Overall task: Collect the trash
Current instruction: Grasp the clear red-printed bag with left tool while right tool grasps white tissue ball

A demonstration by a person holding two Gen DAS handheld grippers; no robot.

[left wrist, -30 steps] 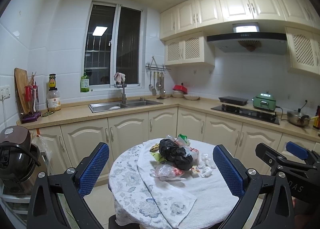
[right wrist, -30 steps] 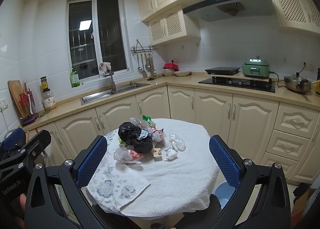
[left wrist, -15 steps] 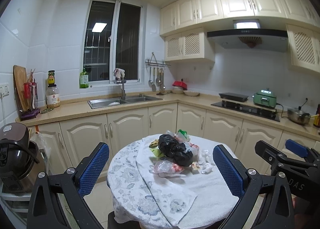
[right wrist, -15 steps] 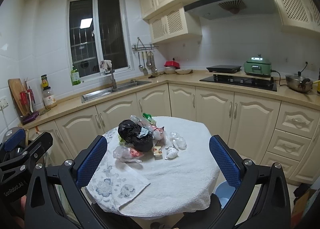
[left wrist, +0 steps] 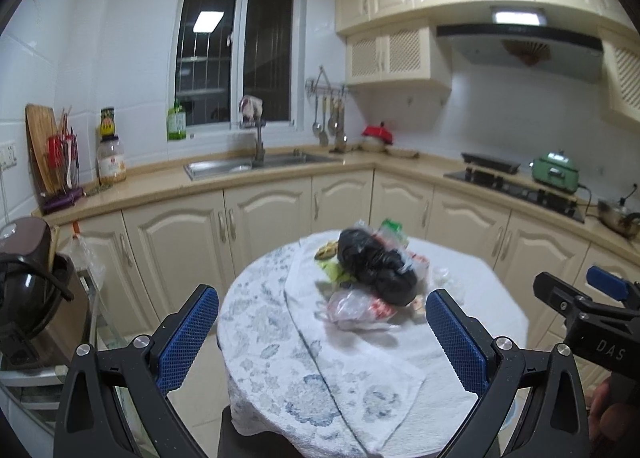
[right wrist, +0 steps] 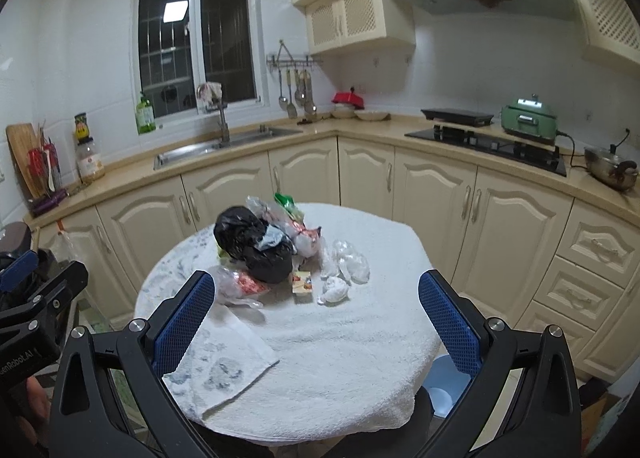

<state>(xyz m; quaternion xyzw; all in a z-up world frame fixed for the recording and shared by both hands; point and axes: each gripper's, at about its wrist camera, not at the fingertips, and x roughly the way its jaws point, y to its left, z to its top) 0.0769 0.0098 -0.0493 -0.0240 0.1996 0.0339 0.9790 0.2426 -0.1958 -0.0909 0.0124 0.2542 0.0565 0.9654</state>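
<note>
Round table (right wrist: 360, 358) — black bag (right wrist: 256, 246), wrappers, apparently crumpled tissue (right wrist: 336, 290) heaped mid-table, uncollected. Left gripper (left wrist: 320, 334), right gripper (right wrist: 316, 318) — fingers spread, empty, short of table.

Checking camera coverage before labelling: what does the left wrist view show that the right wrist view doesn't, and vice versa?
Left wrist only: the dark brown lidded appliance at the left edge, the right gripper seen from its side, and the left gripper, open.

Right wrist only: the pale blue plastic bin under the table's edge, the crumpled white plastic wrappers clearly separate, the cream drawer stack, and the right gripper, open.

Both: the round table with white towelling cloth, the knotted black plastic bag, the steel sink and the green electric cooker.
</note>
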